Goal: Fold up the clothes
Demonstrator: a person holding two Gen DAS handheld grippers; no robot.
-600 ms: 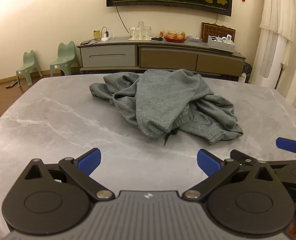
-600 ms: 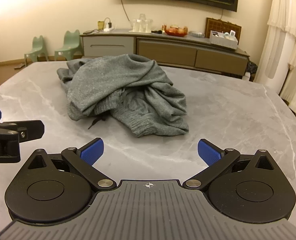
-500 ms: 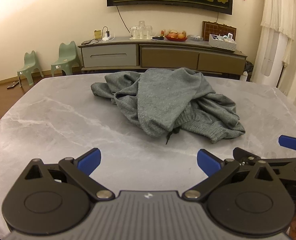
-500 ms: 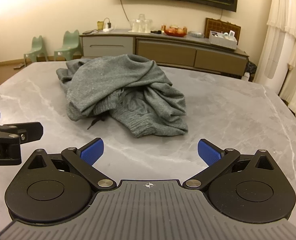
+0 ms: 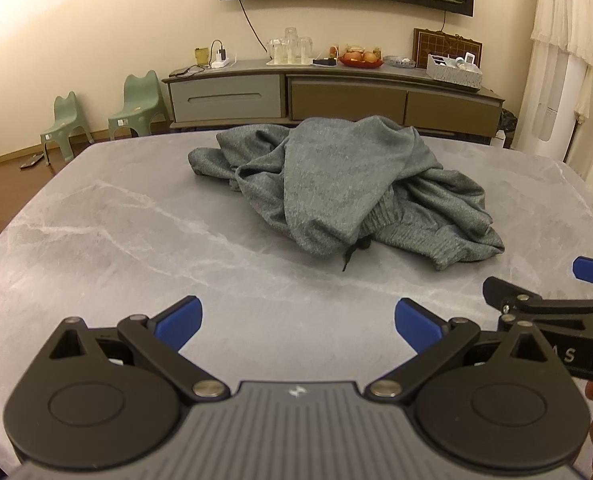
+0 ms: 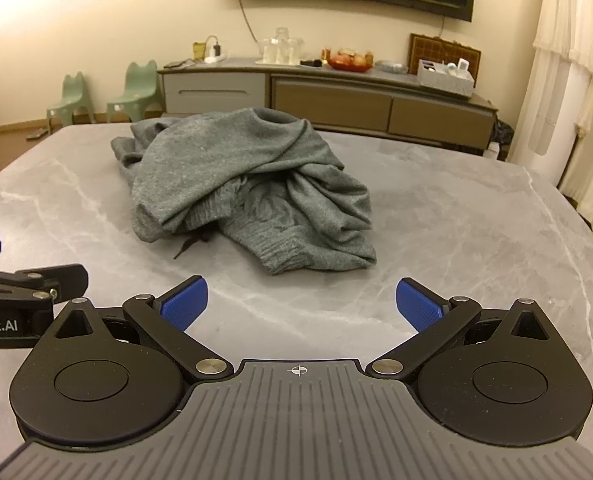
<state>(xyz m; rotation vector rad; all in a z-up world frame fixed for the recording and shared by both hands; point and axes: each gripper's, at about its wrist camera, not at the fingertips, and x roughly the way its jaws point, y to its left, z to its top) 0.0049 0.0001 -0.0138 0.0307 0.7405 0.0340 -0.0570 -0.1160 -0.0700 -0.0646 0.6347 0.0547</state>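
A grey knit sweater [image 5: 336, 184] lies crumpled in a heap on the grey marble table [image 5: 116, 240]; it also shows in the right wrist view [image 6: 248, 188]. A dark drawstring [image 5: 352, 252] pokes out from under its near edge. My left gripper [image 5: 298, 320] is open and empty, above the table short of the heap. My right gripper [image 6: 302, 300] is open and empty, also short of the heap. The right gripper's blue fingertip [image 5: 592, 268] shows at the right edge of the left wrist view.
A long sideboard [image 5: 336, 96] with glasses, a fruit bowl and a box stands against the far wall. Two small green chairs [image 5: 136, 104] stand at the left. White curtains [image 5: 564, 60] hang at the right. The table's far edge runs behind the sweater.
Both grippers have moved slightly forward toward the sweater. Both stay open. The sweater has not moved.
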